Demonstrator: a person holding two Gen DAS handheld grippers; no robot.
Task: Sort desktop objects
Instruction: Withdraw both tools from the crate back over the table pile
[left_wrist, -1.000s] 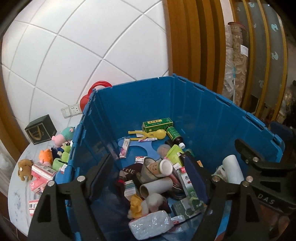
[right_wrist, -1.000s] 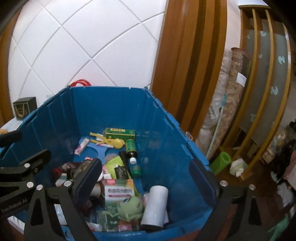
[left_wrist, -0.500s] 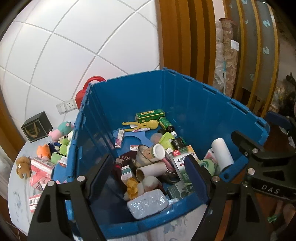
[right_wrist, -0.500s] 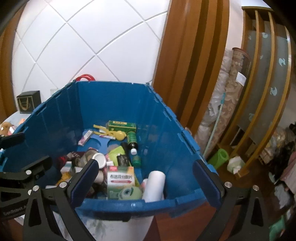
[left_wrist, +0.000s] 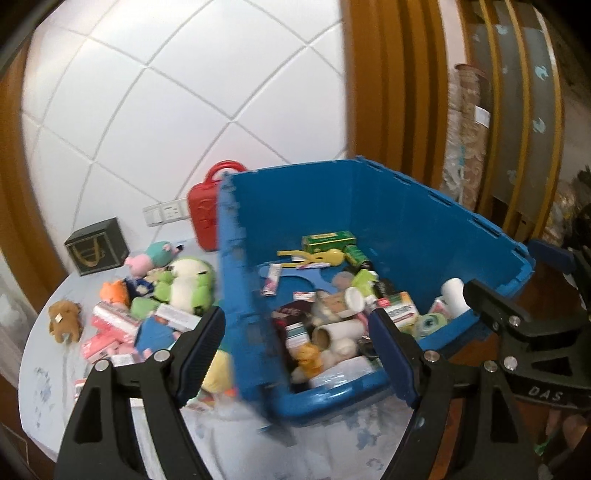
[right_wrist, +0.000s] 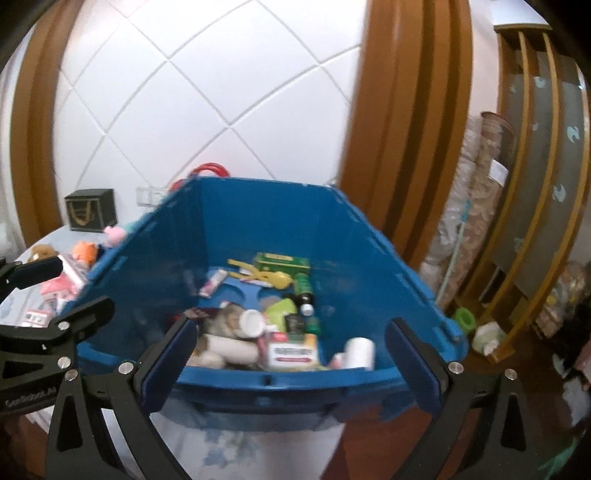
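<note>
A blue crate fills the middle of both views, packed with boxes, tubes and bottles; toys lie on the table at its left. The right gripper, low in its frame, has just been opening and stands wide, empty. The left gripper, angled downward, is parted and holds nothing.

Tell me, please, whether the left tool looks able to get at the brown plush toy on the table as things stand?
Probably yes: the left tool is open and empty, and the brown plush toy lies alone at the table's left edge, outside the blue bin.
</note>
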